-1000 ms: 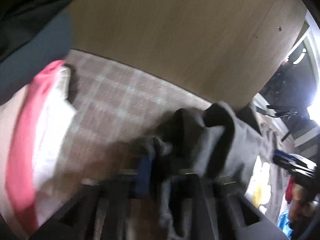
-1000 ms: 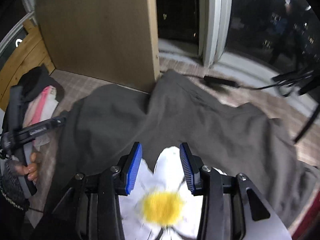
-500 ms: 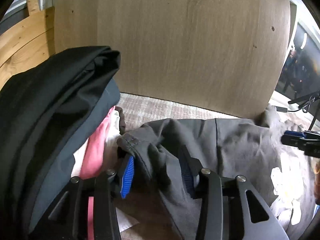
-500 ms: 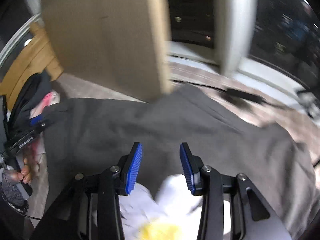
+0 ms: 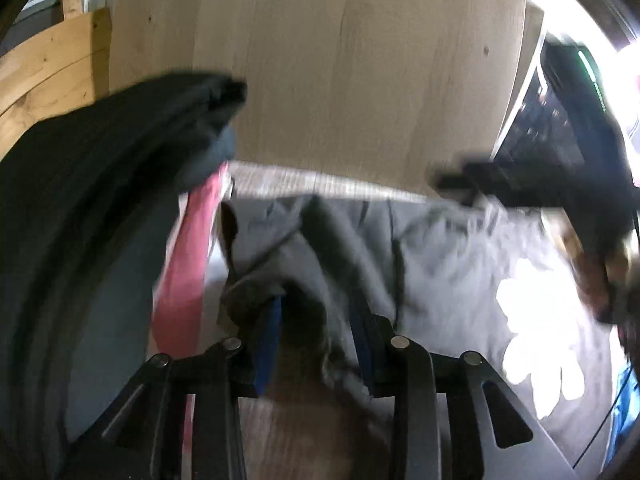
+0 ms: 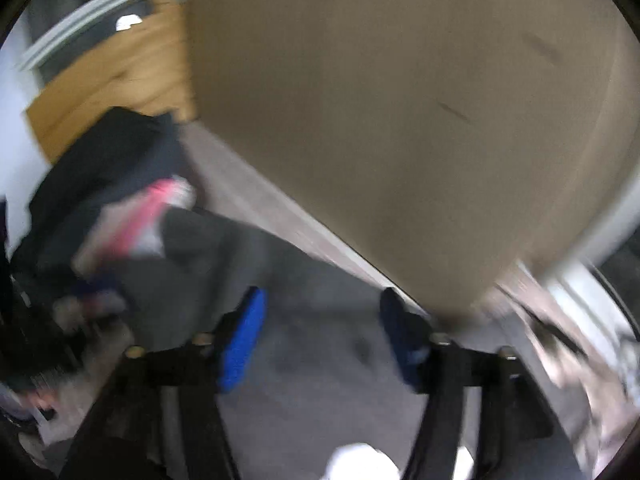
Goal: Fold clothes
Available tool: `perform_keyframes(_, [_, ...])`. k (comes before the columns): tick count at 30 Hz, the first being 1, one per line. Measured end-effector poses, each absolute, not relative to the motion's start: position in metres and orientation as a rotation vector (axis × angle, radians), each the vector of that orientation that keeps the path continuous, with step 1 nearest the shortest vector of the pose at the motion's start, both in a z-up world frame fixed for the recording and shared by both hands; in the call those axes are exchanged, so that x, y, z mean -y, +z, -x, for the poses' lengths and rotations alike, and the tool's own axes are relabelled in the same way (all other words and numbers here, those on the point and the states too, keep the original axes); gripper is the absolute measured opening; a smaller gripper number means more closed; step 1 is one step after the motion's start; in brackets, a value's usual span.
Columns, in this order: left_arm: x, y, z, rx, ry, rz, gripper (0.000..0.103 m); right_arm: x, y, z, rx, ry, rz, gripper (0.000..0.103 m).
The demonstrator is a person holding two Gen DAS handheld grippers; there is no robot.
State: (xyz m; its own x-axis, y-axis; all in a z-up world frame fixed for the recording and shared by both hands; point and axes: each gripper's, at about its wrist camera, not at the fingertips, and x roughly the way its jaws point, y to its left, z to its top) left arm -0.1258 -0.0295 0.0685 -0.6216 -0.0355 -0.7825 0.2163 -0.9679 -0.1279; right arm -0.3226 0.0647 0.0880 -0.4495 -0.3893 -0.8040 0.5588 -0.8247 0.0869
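Observation:
A dark grey shirt (image 5: 432, 256) with a white flower print (image 5: 536, 320) lies spread on the checked mat. My left gripper (image 5: 316, 328) stands open over its left edge, with folds of the grey cloth lying between the blue pads. In the right wrist view the same shirt (image 6: 304, 352) fills the lower middle. My right gripper (image 6: 320, 328) is open above it, empty, its blue pads wide apart. Both views are blurred by motion. The right gripper also shows at the far right of the left wrist view (image 5: 520, 188).
A pile of dark, pink and white clothes (image 5: 100, 240) lies to the left; it also shows in the right wrist view (image 6: 120, 200). A tall light wooden panel (image 5: 340, 72) stands just behind the shirt. A wooden frame (image 5: 44, 64) sits at the back left.
Both grippers stay open. The right gripper has swung forward and left across the shirt, past the flower print, toward the wooden panel. The left gripper has shifted slightly at the shirt's left edge.

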Motion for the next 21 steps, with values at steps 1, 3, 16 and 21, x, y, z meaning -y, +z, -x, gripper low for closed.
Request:
perform_keyframes(1, [0.03, 0.065, 0.124, -0.318, -2.677, -1.309, 0.035, -0.05, 0.088, 0.33, -0.259, -2.225, -1.174, 0.061])
perform_keyframes(3, [0.035, 0.058, 0.119, -0.357, -2.649, -1.334, 0.035, -0.023, 0.079, 0.351, -0.25, -2.131, -1.197, 0.061])
perform_keyframes(16, [0.043, 0.044, 0.112, -0.469, -2.648, -1.272, 0.006, 0.077, 0.047, 0.366, -0.494, -1.815, -1.208, 0.002])
perform_keyframes(21, [0.049, 0.05, 0.103, -0.479, -2.691, -1.228, 0.003, 0.051, 0.08, 0.37, -0.376, -1.942, -1.128, 0.002])
